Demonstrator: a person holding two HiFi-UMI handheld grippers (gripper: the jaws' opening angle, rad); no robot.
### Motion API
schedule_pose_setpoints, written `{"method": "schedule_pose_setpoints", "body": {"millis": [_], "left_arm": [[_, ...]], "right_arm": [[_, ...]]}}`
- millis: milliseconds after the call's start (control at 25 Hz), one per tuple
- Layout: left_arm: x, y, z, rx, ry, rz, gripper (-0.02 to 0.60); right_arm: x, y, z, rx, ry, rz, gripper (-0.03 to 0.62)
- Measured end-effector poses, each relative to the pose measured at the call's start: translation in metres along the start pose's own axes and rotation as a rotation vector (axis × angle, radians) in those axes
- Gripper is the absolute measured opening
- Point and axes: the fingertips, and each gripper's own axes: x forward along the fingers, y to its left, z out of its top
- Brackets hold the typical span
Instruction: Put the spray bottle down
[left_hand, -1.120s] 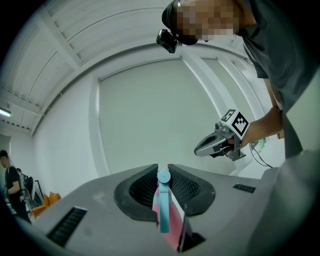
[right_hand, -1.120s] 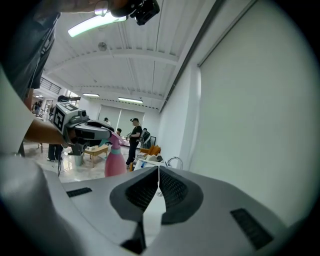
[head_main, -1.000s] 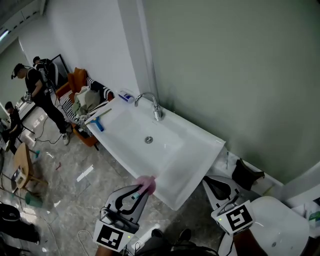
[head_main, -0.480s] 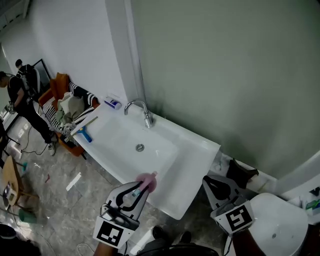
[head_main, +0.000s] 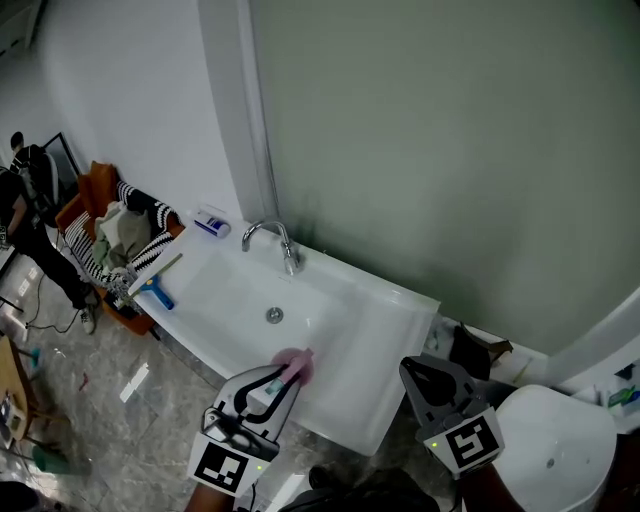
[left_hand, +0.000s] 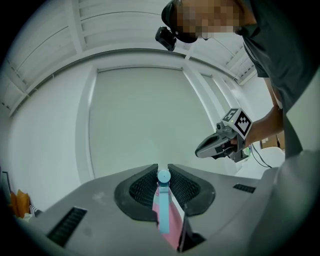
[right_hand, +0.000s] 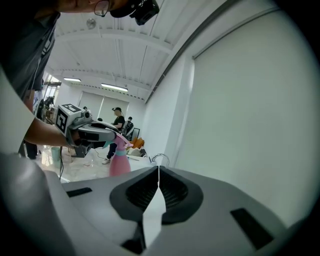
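Observation:
A pink spray bottle with a light blue trigger hangs over the near edge of the white sink. My left gripper is shut on its neck. In the right gripper view the bottle dangles upright below the left gripper. My right gripper is held to the right of the sink's corner. Its jaws are shut with nothing between them.
A chrome faucet stands at the sink's back edge. A blue squeegee and a blue-and-white box lie at its far left end. A cluttered chair and a person are at left. A white round fixture is at right.
The head view has drifted, so the sink and faucet sit lower and further left in frame. Both grippers keep about the same places, and the bottle stays held.

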Motion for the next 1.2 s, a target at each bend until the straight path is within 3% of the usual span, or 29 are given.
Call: {"method": "schedule_pose_setpoints", "body": {"millis": [360, 1200], "left_arm": [[0.036, 0.012, -0.015, -0.019, 0.021, 0.001, 0.059], [0.14, 0.03, -0.029, 0.003, 0.156, 0.156, 0.06]], "right_arm": [[0.024, -0.028, -0.014, 0.005, 0.025, 0.022, 0.009], [0.104, -0.12, -0.042, 0.02, -0.046, 0.258, 0.01]]}}
